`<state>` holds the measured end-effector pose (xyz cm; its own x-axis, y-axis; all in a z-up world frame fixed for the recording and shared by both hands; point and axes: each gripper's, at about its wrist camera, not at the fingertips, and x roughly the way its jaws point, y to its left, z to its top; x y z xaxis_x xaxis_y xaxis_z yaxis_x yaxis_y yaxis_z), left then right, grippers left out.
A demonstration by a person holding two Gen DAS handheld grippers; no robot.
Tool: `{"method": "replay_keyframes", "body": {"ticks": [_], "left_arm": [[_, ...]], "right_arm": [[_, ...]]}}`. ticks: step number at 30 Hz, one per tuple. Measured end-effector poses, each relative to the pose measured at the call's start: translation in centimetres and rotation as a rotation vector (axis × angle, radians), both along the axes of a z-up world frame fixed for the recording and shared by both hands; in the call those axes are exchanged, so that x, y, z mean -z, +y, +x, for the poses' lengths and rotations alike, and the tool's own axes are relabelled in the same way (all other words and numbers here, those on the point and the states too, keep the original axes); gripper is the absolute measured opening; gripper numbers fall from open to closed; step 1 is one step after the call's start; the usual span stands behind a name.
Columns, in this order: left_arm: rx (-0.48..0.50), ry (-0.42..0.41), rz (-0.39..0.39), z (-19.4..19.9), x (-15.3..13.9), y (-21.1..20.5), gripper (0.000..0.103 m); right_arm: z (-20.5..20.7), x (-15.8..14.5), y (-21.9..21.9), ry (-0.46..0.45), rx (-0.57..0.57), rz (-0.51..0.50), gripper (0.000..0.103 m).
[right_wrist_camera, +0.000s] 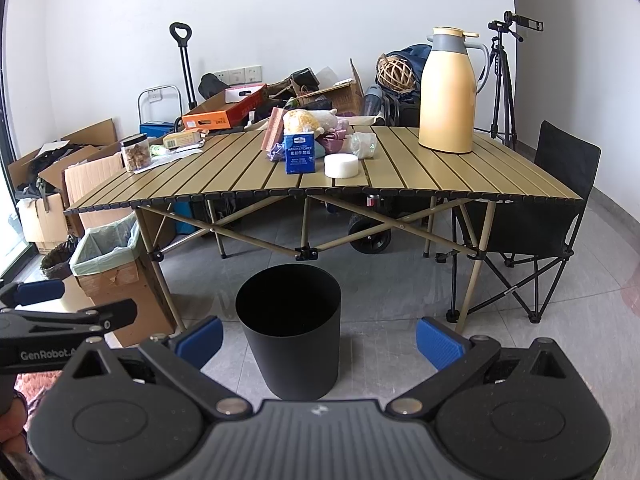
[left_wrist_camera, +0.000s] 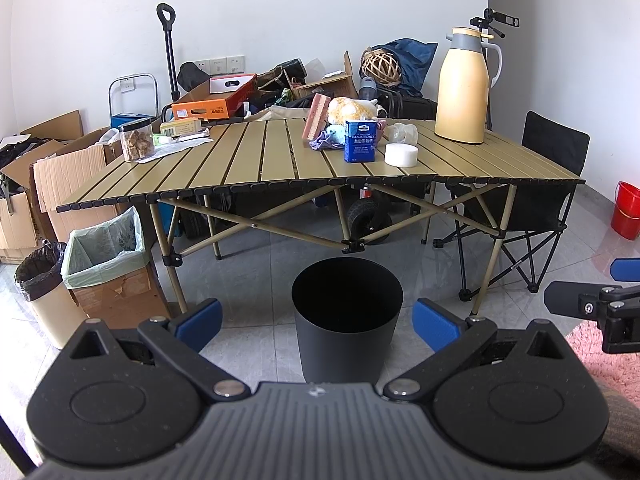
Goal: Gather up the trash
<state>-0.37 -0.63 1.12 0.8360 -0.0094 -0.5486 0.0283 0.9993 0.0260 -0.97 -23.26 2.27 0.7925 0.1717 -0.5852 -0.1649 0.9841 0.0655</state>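
Trash sits on the bench (left_wrist_camera: 280, 160) beyond the black bin (left_wrist_camera: 347, 312); both hand-held grippers (left_wrist_camera: 318, 322) (right_wrist_camera: 319, 338) hang released, empty. Reaching carelessly could topple the thermos jug (left_wrist_camera: 464, 88).

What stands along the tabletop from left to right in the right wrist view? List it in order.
Clear jar of snacks → blue tissue pack → white round roll → yellow thermos jug.

Bright, even daylight; sharp focus, strong fisheye bending, dark vignetted corners.
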Motion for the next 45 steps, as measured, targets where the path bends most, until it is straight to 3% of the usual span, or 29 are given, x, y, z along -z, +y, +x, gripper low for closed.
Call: {"method": "replay_keyframes", "body": {"ticks": [20,30,45], "left_arm": [[0.025,-0.006,0.023,3.1,0.1,-0.2,0.103],[0.029,-0.016,0.043,6.4,0.9,-0.6,0.103],[-0.029,-0.043,0.036,13.6,1.1,-0.7,0.103]], "right_arm": [[2.9,0.7,0.1,-0.016,-0.002,-0.025,0.103],[6.7,1.4,-0.4,-0.025,0.007,-0.021,0.103],[13.9,1.8,-2.0,-0.056,-0.025,0.075,0.103]]}}
